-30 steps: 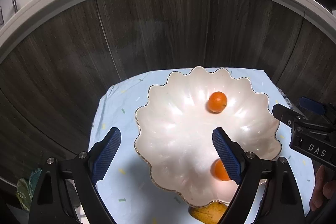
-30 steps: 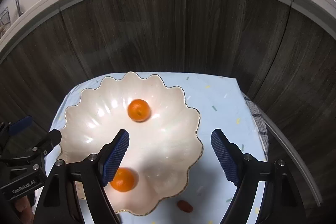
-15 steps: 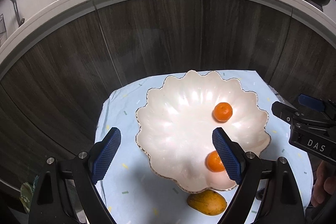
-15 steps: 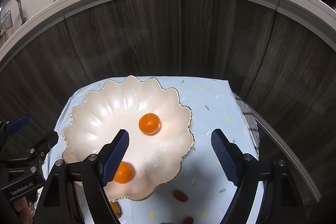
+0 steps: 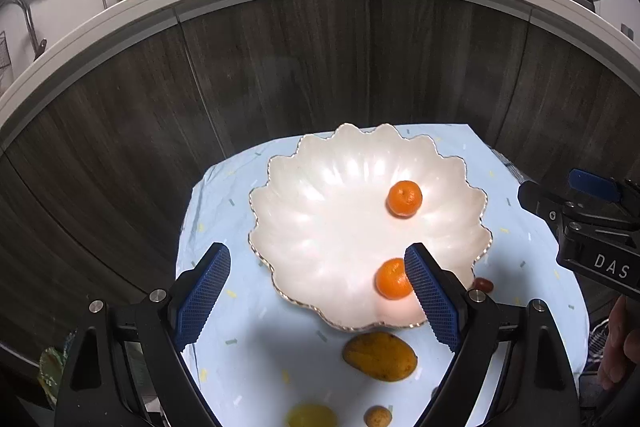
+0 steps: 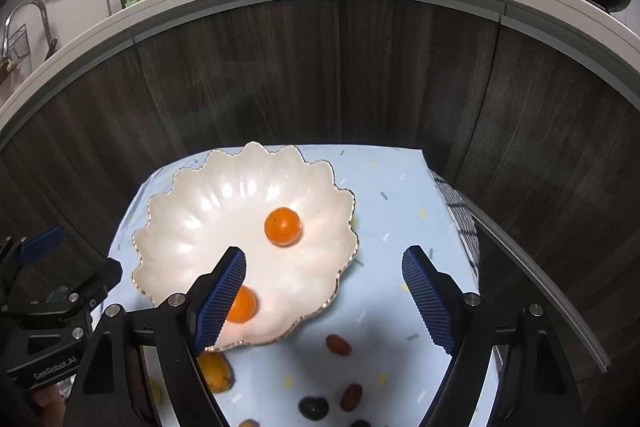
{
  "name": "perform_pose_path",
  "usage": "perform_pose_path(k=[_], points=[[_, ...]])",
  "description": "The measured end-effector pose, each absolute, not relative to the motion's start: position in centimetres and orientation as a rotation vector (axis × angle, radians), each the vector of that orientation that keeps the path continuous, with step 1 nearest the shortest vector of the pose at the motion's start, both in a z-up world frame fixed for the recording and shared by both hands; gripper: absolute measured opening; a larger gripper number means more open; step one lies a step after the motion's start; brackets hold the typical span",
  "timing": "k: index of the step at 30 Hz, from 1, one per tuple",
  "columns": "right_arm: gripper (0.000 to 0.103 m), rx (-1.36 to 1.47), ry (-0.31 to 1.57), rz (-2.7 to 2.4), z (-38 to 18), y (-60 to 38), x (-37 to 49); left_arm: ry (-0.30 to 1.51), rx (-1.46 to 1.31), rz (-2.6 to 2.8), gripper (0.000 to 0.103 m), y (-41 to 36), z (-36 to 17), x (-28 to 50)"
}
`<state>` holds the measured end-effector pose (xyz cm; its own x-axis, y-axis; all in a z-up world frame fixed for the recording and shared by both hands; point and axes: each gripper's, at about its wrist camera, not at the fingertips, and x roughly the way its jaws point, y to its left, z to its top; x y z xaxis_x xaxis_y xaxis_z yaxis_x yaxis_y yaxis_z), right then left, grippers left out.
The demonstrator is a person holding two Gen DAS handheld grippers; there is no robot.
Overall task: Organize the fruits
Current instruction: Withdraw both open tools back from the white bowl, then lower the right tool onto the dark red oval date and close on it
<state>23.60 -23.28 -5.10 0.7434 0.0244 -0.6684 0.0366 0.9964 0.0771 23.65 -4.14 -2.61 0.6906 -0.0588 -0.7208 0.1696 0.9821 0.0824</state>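
A pale-blue speckled cloth covered the desk (image 5: 224, 211). On it sat a glossy, pearly scalloped bowl (image 5: 320, 211) holding two round tangerines (image 5: 404, 198) (image 5: 393, 278); a blotchy oval mango (image 5: 380, 355) lay beside it. Left tool (image 5: 316, 301) and right tool (image 6: 325, 301) hovered above, both spread, holding nothing.

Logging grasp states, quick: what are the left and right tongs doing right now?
Left tongs: open, holding nothing.
Right tongs: open, holding nothing.

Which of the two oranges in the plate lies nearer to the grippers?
The front orange by the scalloped plate's near rim; the other orange sits farther back.
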Motion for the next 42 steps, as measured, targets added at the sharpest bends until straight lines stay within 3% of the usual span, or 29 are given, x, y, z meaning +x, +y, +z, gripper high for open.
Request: perform_pose_path(k=[42], points=[[0.081,0.091,0.836,-0.036,-12.3,-24.8,16.9,0.873,0.177,-0.216,0.089,-6.8,-9.4,17.1]])
